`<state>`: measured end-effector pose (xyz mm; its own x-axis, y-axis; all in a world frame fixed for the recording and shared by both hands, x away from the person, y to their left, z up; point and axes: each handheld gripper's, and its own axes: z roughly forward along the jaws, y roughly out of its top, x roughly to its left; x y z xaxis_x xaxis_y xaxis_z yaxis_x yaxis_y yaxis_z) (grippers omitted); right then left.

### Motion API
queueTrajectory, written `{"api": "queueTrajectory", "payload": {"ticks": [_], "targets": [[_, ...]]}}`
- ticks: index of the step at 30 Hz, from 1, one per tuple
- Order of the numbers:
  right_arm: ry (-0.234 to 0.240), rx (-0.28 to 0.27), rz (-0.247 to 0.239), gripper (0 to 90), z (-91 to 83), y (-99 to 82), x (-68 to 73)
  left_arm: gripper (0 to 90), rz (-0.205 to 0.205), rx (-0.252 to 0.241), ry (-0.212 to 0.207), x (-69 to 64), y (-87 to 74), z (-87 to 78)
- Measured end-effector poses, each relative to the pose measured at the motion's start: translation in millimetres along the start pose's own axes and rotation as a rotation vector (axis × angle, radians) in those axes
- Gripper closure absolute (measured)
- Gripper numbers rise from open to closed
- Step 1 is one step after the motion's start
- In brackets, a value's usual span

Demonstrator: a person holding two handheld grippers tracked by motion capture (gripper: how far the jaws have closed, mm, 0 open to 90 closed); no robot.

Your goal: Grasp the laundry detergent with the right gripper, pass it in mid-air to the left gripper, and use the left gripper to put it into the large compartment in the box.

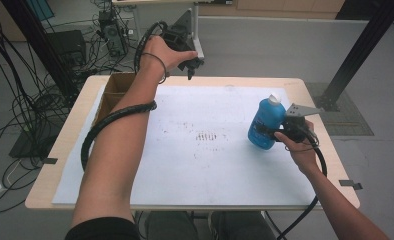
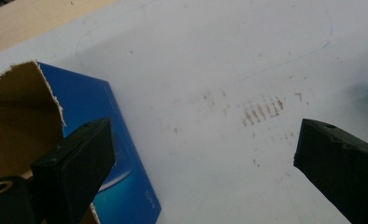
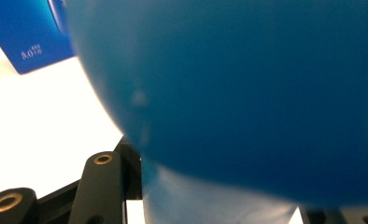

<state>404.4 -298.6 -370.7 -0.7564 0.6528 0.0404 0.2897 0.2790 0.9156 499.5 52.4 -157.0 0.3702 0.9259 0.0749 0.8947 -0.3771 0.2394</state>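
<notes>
The blue bottle [image 1: 266, 124] with its white cap stands at the right side of the white sheet [image 1: 210, 165] that covers the table, tilted a little, and the right gripper [image 1: 277, 132] has its jaws clamped on the bottle's lower body from the person's side; in the right gripper view the blue body [image 3: 247, 93] sits right against the camera between the jaws. The step in hand looks like carrying the bottle off the sheet, most likely toward the open cardboard box [image 1: 116, 90] at the far left corner of the table, whose blue outer wall [image 2: 121, 154] and torn brown flap lie just beside the left gripper. That left gripper [image 1: 189, 62] hangs above the far edge near the box, its jaws spread wide with nothing between them. The next move probably calls for a steady grip, since the rounded bottle could slip, and a carry across the sheet to the box.
</notes>
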Motion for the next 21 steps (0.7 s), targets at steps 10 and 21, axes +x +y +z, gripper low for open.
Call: {"api": "queueTrajectory", "payload": {"ticks": [10, 21], "targets": [[0.057, 0.011, -0.006, 45.6, 10.1, 46.4, 3.3, 5.9, 0.085, -0.012, 0.000, -1.3, -7.4, -19.7], [0.171, 0.049, -0.032, 45.5, 36.4, 88.9, 6.5, 5.9, 0.220, -0.003, -0.045, -2.0, -9.9, -37.8]]}}
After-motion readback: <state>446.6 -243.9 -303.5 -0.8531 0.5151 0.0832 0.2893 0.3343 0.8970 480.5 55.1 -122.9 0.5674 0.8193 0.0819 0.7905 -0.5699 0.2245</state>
